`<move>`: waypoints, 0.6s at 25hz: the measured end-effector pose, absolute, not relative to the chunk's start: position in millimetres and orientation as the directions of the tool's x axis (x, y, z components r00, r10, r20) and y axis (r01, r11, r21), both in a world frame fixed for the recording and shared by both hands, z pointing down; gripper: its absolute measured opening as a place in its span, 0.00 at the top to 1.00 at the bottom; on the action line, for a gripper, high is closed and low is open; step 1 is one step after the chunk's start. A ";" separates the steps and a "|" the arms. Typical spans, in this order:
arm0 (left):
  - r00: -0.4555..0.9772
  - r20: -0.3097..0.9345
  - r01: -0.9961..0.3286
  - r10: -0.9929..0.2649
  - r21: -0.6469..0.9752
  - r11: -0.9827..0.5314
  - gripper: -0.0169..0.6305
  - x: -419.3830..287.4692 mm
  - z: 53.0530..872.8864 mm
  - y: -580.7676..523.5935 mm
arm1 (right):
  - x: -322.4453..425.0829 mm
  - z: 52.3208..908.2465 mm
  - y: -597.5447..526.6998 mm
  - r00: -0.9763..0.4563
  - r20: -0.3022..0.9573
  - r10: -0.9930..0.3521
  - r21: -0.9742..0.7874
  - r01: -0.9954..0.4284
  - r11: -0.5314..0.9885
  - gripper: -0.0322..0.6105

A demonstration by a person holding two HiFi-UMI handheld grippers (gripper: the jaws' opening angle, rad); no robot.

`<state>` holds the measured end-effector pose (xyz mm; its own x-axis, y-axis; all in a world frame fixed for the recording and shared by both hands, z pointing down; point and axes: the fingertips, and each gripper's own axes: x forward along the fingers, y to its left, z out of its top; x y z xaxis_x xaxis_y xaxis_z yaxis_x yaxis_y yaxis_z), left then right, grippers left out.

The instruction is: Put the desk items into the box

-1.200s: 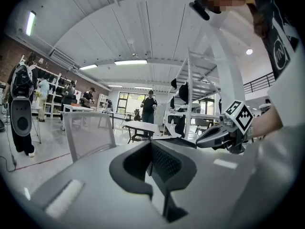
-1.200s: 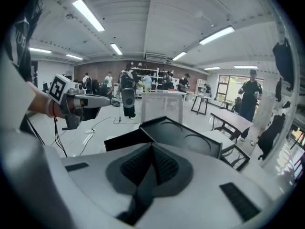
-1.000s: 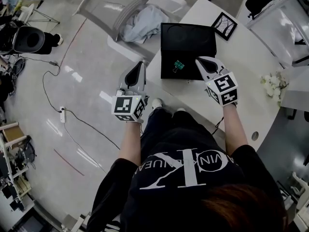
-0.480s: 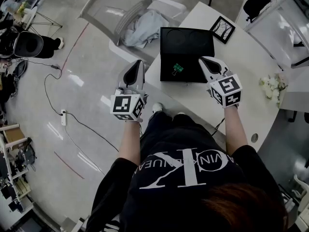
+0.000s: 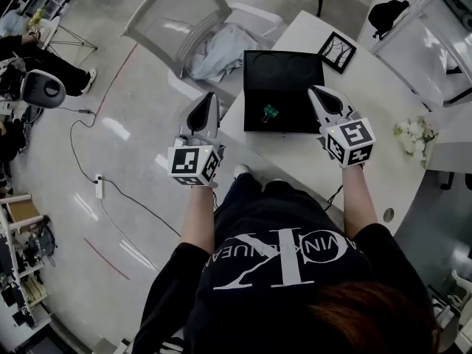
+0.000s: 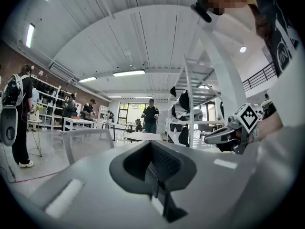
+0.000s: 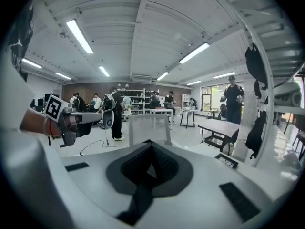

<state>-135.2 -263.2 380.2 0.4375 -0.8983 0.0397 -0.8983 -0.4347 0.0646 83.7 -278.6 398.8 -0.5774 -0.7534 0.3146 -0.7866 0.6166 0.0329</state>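
A black open box (image 5: 291, 72) lies on the white table (image 5: 383, 105). Inside it, near the front edge, sits a green binder clip (image 5: 270, 111). My right gripper (image 5: 317, 92) hovers over the box's right front corner, shut and empty. My left gripper (image 5: 212, 97) hangs left of the table's edge, over the floor, also shut with nothing in it. In the left gripper view the jaws (image 6: 153, 149) meet on nothing, and the right gripper (image 6: 232, 130) shows at the right. The right gripper view shows its own shut jaws (image 7: 151, 160) and the left gripper (image 7: 71, 121).
A framed picture (image 5: 340, 51) lies on the table beyond the box. White flowers (image 5: 413, 133) sit at the table's right edge. A grey chair (image 5: 177, 13) with a pale cloth (image 5: 221, 44) stands left of the table. Cables cross the floor.
The grippers keep almost the same pose and stay shut. The right gripper has drifted slightly right, and the head view has shifted a little.
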 end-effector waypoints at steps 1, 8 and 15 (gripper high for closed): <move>0.435 0.037 -0.899 -0.899 0.063 -0.433 0.96 -135.3 378.6 -264.3 | 84.9 396.2 -279.6 -0.575 0.303 -0.760 0.030 -0.791 0.611 0.93; 0.432 0.014 -0.901 -0.902 0.051 -0.430 0.96 -134.1 366.8 -271.1 | 92.3 380.5 -285.4 -0.561 0.235 -0.794 0.024 -0.813 0.582 0.93; 0.424 -0.008 -0.905 -0.906 0.038 -0.424 0.96 -135.7 355.7 -276.5 | 98.8 364.1 -293.2 -0.544 0.182 -0.819 0.022 -0.831 0.556 0.93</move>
